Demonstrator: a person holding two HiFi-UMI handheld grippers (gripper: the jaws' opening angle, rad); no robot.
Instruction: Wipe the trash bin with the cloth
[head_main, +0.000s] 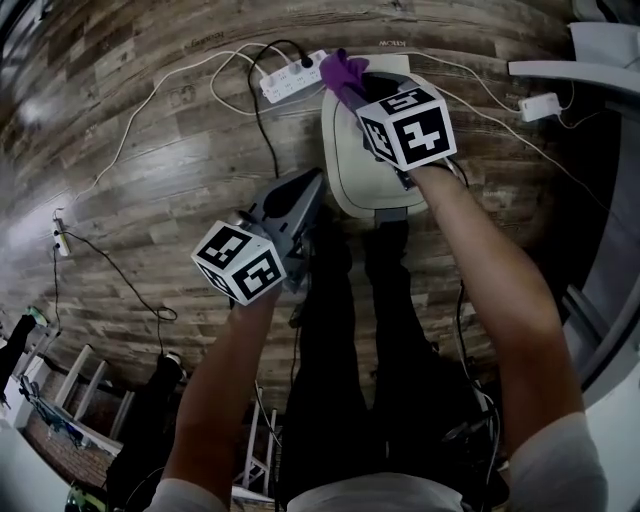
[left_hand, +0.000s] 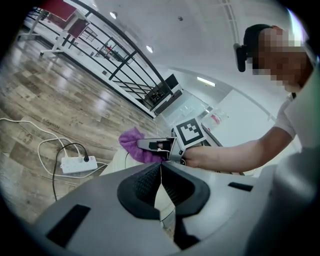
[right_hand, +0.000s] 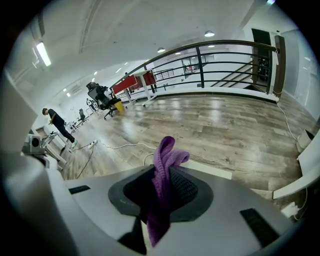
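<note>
The white trash bin stands on the wood floor just ahead of my feet, seen from above. My right gripper reaches over the bin's far left corner, shut on a purple cloth. In the right gripper view the cloth sticks up from between the jaws of that gripper, with the bin's rim just beyond. My left gripper hangs beside the bin's left side, shut and empty. In the left gripper view its jaws meet, and the cloth and bin lie ahead.
A white power strip with a black plug and trailing cables lies on the floor left of the bin. A white adapter lies to the right, near white furniture. A railing and a distant person stand far off.
</note>
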